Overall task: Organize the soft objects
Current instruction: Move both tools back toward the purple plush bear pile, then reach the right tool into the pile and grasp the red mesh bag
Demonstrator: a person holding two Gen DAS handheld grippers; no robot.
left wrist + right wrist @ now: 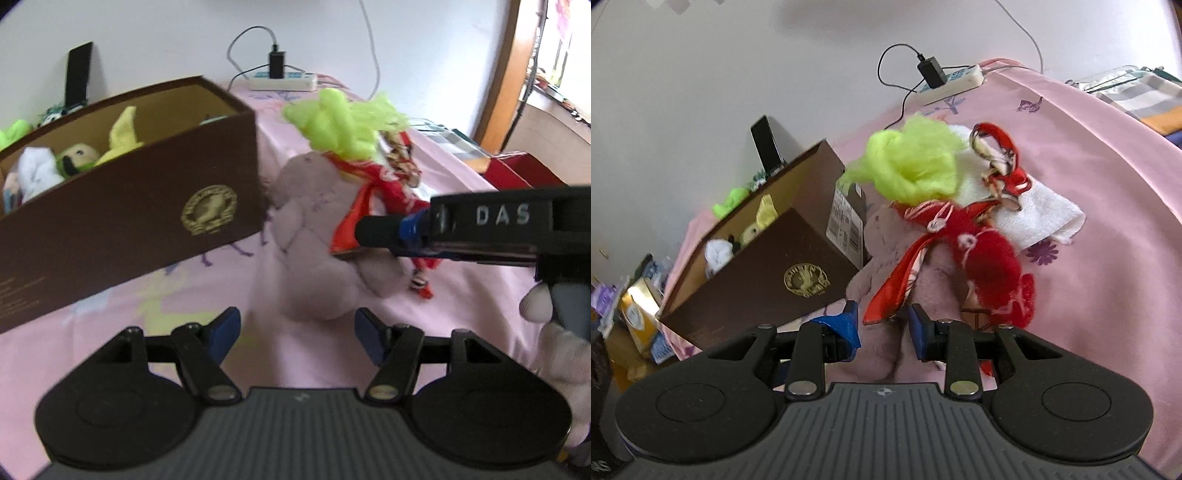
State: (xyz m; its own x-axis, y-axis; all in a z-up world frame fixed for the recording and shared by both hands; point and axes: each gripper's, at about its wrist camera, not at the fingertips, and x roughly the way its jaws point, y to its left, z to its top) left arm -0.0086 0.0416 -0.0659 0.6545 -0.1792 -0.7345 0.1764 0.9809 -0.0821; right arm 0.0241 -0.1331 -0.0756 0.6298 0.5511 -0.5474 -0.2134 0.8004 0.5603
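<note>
- Left wrist view showed your left gripper (pixel 297 330) with its blue-padded fingers spread wide apart and holding nothing, the near end of the mauve plush toy (pixel 314 236) lying just beyond the gap.
- Your right gripper (pixel 882 326) had its fingers partly parted around the lower end of that mauve plush toy (pixel 886 354); whether the pads pressed it, I cannot tell.
- A red satin-dressed rag doll (pixel 384 184) with neon-green yarn hair (pixel 343 122) lay across the mauve toy on the pink printed bedsheet (pixel 461 295).
- Under the doll's head, the right wrist view showed a folded white fleece cloth (pixel 1034 214).
- To the left stood the open brown cardboard box with a gold emblem (pixel 147 206), with a few soft toys inside.
- At the wall lay a white power strip (pixel 284 82).
</note>
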